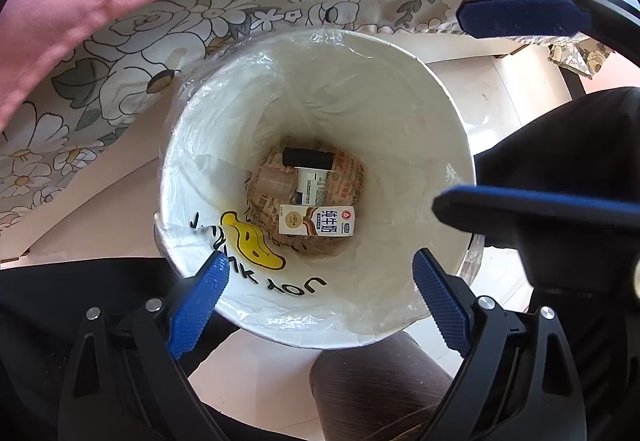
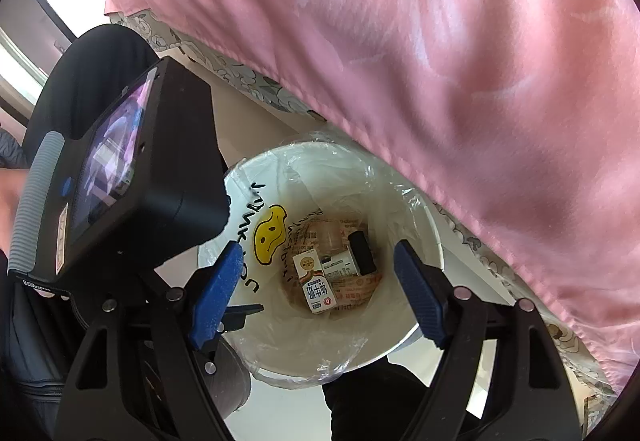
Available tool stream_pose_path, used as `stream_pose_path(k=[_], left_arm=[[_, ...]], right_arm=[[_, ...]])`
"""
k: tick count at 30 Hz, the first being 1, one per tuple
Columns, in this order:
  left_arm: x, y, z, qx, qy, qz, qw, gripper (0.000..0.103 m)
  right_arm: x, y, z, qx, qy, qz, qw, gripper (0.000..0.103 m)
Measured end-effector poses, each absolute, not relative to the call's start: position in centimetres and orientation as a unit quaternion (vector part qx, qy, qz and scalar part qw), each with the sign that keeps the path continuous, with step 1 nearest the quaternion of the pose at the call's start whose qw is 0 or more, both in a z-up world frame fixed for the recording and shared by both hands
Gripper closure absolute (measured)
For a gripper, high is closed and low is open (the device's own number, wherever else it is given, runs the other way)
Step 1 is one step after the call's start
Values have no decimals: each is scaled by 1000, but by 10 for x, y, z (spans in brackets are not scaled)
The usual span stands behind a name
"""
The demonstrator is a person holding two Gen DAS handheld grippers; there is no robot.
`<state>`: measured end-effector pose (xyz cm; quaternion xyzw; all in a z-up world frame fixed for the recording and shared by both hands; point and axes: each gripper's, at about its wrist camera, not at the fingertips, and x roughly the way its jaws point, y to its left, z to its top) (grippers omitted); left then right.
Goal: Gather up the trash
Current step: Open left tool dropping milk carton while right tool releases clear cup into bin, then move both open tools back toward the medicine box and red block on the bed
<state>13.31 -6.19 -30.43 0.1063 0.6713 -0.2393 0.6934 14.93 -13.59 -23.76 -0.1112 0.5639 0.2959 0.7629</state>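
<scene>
Both claws hang spread wide and empty over the round white bin [image 1: 432, 113]: the left claw [image 1: 320, 305], the right claw [image 2: 320, 293], ribbed blue pads touching nothing. A crinkled clear liner [image 1: 208, 97] lines the bin. At its bottom lies a boxy milk carton [image 1: 316, 220], with a black cylinder [image 1: 307, 157] at its 12 o'clock. Pink cloth [image 2: 440, 61] drapes above.

We see a pink bedspread [image 2: 440, 61] hanging over a floral sheet [image 1: 120, 53], pale floor tiles [image 1: 516, 89] brightly lit.
</scene>
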Motion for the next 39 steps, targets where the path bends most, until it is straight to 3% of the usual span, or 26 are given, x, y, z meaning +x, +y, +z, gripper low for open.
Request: stream_pose_path(k=[13,39], left_arm=[[124,-59,-271,113,634,-226,731,9],[160,-52,-82,109,443,-163,875,9]], right_arm=[[137,-148,-204,-89,537,286,789,25],[109,-238,-30,9,323,171,931,19]])
